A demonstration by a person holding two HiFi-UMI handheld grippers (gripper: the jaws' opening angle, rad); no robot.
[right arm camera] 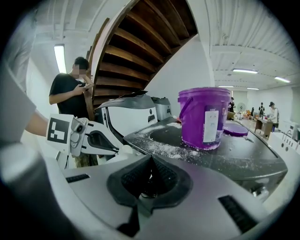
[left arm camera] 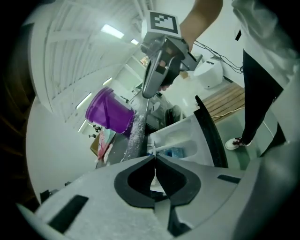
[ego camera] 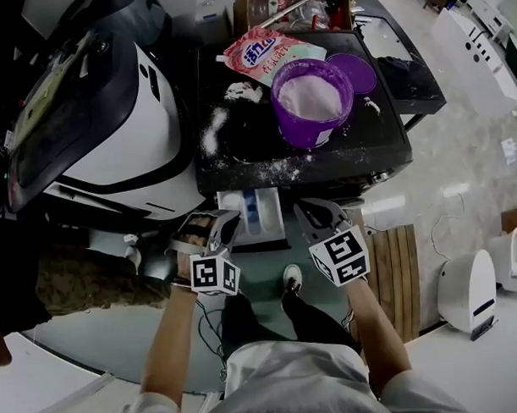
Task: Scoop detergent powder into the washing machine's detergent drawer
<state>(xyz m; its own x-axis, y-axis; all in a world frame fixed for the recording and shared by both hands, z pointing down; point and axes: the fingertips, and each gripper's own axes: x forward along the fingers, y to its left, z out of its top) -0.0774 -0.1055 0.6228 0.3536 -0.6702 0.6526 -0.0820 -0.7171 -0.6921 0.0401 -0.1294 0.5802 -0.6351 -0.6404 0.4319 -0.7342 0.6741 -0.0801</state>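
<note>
The white detergent drawer (ego camera: 252,215) stands pulled out from the front of the black-topped washing machine (ego camera: 383,146). On that top sits a purple bucket (ego camera: 311,101) filled with white powder, its lid (ego camera: 356,71) beside it and a pink detergent bag (ego camera: 266,53) behind. Loose powder (ego camera: 213,131) lies spilled on the top. My left gripper (ego camera: 225,219) hangs shut at the drawer's left edge, nothing between its jaws. My right gripper (ego camera: 308,210) is shut just right of the drawer, also holding nothing. The drawer (left arm camera: 183,140) and bucket (left arm camera: 110,112) also show in the left gripper view.
A white machine (ego camera: 112,122) stands close on the left. A wooden pallet (ego camera: 404,264) lies on the floor at right, near white appliances (ego camera: 469,287). A cardboard box (ego camera: 294,5) sits behind the bucket. A person in a black shirt (right arm camera: 70,89) stands by a wooden staircase.
</note>
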